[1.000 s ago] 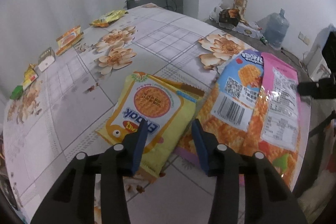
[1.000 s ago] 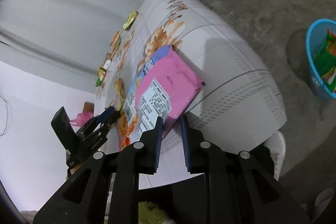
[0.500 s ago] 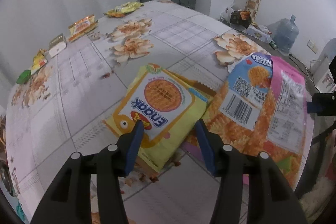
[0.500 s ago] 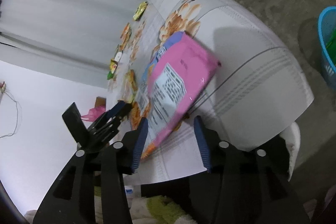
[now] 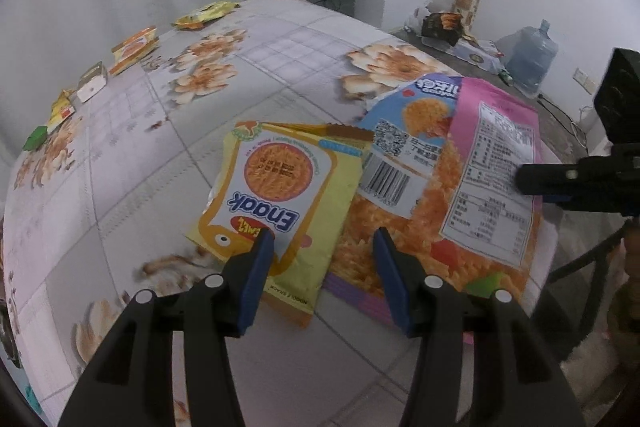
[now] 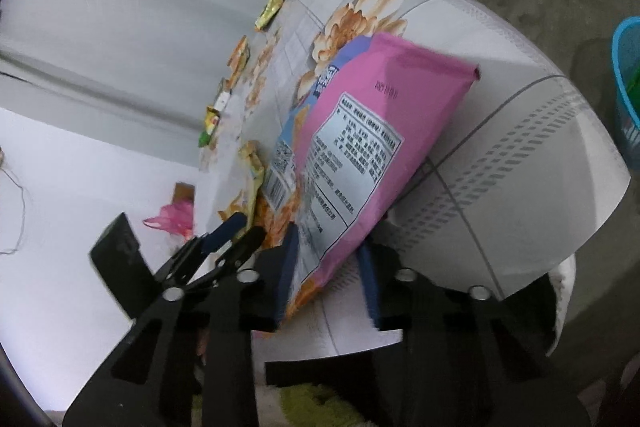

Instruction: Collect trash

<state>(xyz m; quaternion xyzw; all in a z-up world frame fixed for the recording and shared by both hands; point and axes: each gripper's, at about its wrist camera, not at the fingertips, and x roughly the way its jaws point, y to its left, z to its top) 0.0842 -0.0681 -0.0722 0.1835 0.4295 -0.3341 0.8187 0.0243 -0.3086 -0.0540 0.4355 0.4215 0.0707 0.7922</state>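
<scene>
The left gripper [image 5: 324,251] hangs over the near edge of the table [image 5: 248,75], its blue jaws spread with nothing pinched; the yellow packet [image 5: 288,195] lies flat on the flowered cloth under and between them, its near corner just past the left jaw. The big pink bag [image 6: 360,155] lies beside the packet, overlapping its right edge, and reaches to the table's edge, where its far corner hangs over the drop. The right gripper [image 6: 326,267] comes in at that edge with its jaws closing on the bag's lower corner; the corner sits between them, the left pad against the printed face, while a sliver of gap shows at the right pad, so a firm pinch is not yet plain. In the left view the same gripper [image 5: 528,179] shows as a dark bar lying across the bag's label. More wrappers [image 5: 136,47] lie in a row along the table's far side, well apart from both grippers. A blue basket [image 6: 628,87] stands on the floor beyond the table, with something green inside.
</scene>
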